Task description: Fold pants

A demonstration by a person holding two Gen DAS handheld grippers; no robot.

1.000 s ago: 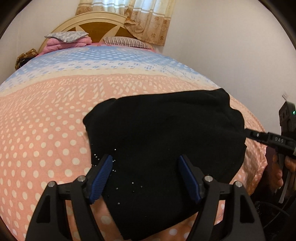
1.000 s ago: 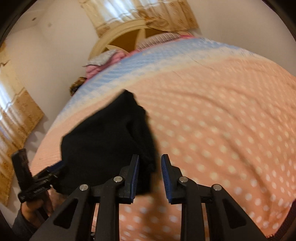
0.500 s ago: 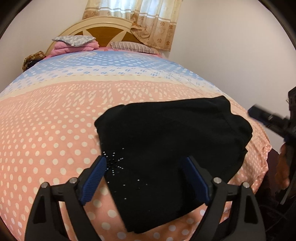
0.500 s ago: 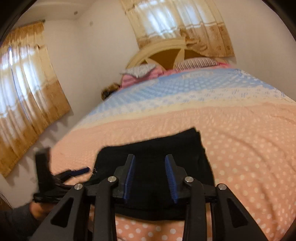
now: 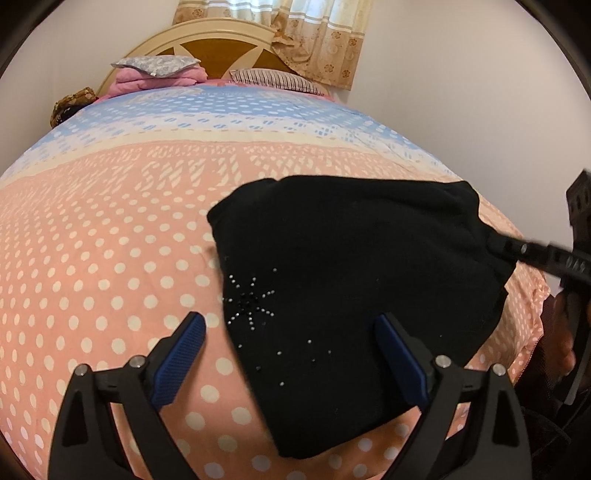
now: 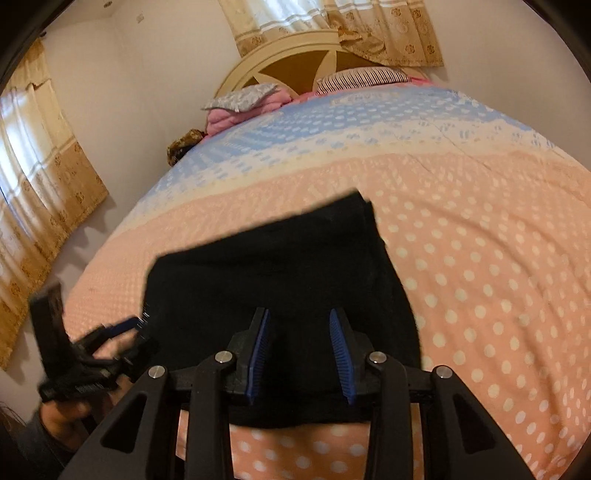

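- Black folded cloth pants (image 5: 362, 280): matt, soft knit, tiny shiny studs.
- Peach dotted cloth bedspread (image 5: 110, 236): matt, smooth.
- Left gripper (image 5: 291, 354): matt black plastic, ribbed blue pads, metal screws.
- Headboard (image 5: 218, 44): glossy wood.

A bed (image 5: 110, 229) fills most of both views, its cover peach with white dots near the camera, then a cream band and a blue-and-white patterned band toward the head. At the head stands a cream arched headboard (image 5: 207, 33) with brown panels, with a grey pillow (image 5: 155, 64) on folded pink bedding (image 5: 147, 79), a striped pillow (image 5: 273, 79) beside them and a brownish bundle (image 5: 70, 103) at the bed's left edge. The walls (image 5: 461, 74) are plain white, and beige patterned curtains (image 6: 332, 22) hang above the headboard and over a bright window (image 6: 22, 155) on the left wall.
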